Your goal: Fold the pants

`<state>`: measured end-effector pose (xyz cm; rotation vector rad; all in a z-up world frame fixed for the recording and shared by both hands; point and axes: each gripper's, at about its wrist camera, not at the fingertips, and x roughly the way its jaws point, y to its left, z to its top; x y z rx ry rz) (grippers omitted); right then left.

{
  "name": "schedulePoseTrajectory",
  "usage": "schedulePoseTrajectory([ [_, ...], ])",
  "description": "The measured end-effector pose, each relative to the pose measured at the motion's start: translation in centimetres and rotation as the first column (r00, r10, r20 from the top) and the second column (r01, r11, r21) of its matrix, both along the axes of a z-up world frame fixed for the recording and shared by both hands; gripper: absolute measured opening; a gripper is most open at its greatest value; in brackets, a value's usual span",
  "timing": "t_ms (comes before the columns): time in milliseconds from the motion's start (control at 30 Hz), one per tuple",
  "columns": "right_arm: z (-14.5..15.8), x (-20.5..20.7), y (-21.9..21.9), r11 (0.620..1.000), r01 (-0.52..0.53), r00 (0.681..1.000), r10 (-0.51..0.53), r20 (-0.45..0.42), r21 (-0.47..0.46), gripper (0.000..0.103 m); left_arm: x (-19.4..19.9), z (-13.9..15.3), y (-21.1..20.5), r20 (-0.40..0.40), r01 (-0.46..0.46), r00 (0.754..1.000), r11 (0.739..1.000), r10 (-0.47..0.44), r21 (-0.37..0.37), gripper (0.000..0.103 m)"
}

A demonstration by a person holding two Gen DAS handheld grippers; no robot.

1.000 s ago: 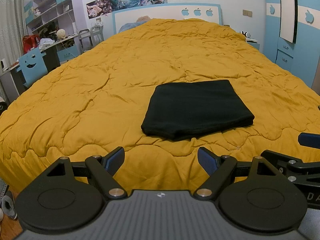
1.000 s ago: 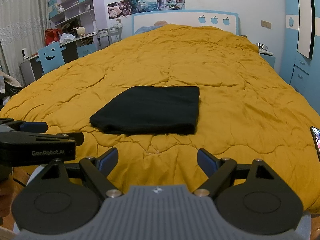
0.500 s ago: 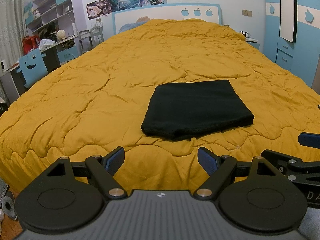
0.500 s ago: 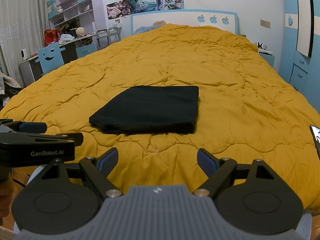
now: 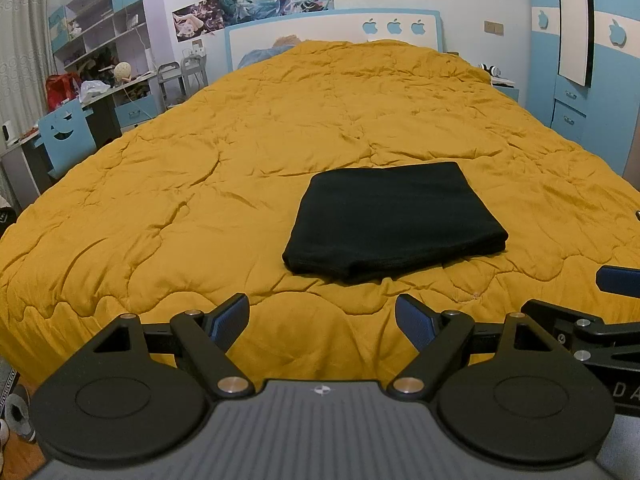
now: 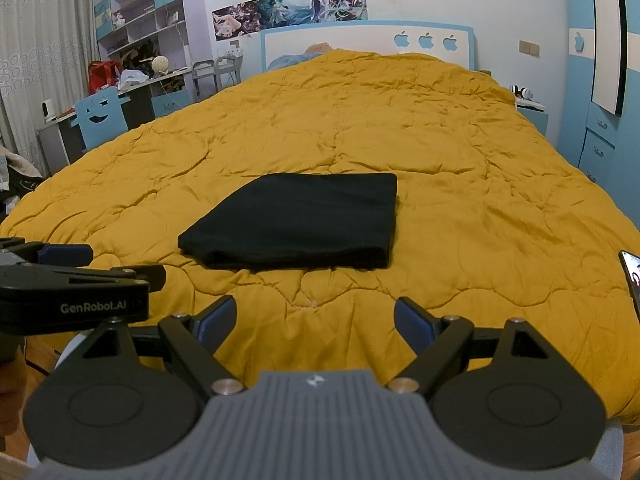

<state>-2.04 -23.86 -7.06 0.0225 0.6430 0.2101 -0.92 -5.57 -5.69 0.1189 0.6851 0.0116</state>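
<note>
Now the wide bed [image 5: 168, 184] with its yellow quilt carries the black pants [image 5: 394, 216], folded into a flat rectangle near the foot edge, while the left tool [image 5: 322, 320] and the right tool [image 6: 314, 318] hover before it, both with fingers apart and holding nothing.

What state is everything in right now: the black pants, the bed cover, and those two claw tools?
Black pants: folded into a flat rectangle, lying on the quilt.
Yellow quilt: spread over the bed, wrinkled.
Left gripper: open, empty, short of the pants.
Right gripper: open, empty, short of the pants.
</note>
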Motion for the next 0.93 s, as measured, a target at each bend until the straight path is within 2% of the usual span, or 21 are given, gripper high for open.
schedulePoseTrajectory([
  [933, 0.01, -0.1, 0.1, 1.0, 0.001, 1.0, -0.001, 0.002, -0.003, 0.082, -0.38, 0.66, -0.61, 0.043, 0.024, 0.999, 1.0, -0.024, 0.011, 0.097],
])
